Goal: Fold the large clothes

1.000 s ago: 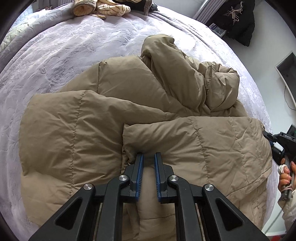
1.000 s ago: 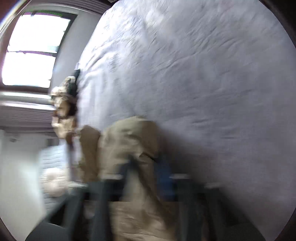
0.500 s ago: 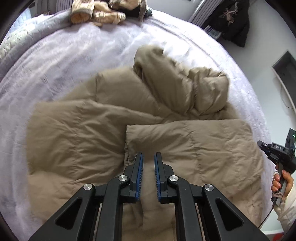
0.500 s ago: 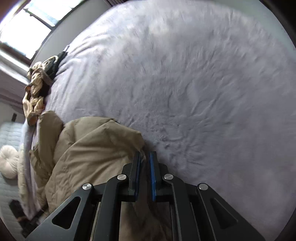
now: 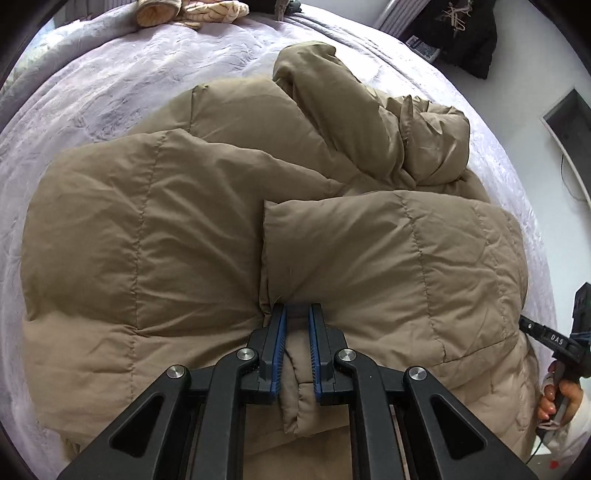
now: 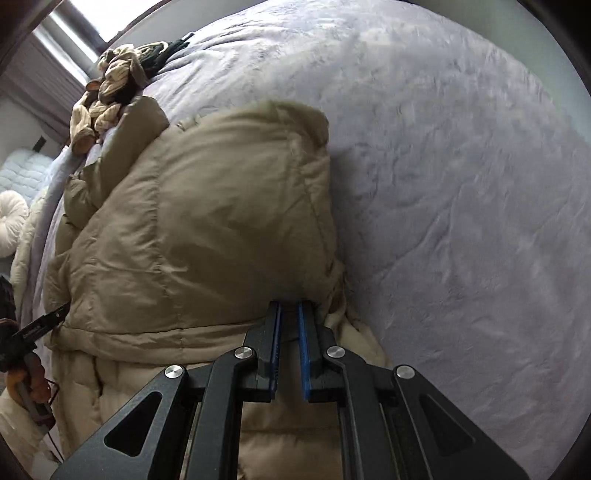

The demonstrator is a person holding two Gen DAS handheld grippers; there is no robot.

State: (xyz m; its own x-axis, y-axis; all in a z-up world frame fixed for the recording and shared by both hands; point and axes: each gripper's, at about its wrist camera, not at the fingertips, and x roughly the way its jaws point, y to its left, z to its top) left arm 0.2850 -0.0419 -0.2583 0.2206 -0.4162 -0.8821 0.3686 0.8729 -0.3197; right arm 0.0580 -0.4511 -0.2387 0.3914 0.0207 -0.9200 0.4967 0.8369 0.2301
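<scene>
Two grippers work one tan puffer coat (image 5: 207, 229), which lies spread across the lilac bed (image 5: 110, 74), its hood and a sleeve bunched at the far end. The left gripper (image 5: 297, 314) has its fingers narrow and pinched on a ridge of the coat's hem, right at the seam where the two front panels meet. The right gripper (image 6: 290, 310) has just been closing; its fingers stand narrow with the coat's edge between them, at the near corner of the panel that borders bare bedding, so it too looks to be holding fabric, though how much is pinched is hard to tell.

What the next move turns on: the coat's long axis runs straight away from both sets of fingers, hem near, hood far. Both grips sit on the near hem, the left at the middle, the right at the outer side. Judging from this, the fold would carry the hem away toward the hood, or swing the right panel over the middle. A pile of other clothes (image 5: 192, 11) lies well apart at the bed's far edge.
</scene>
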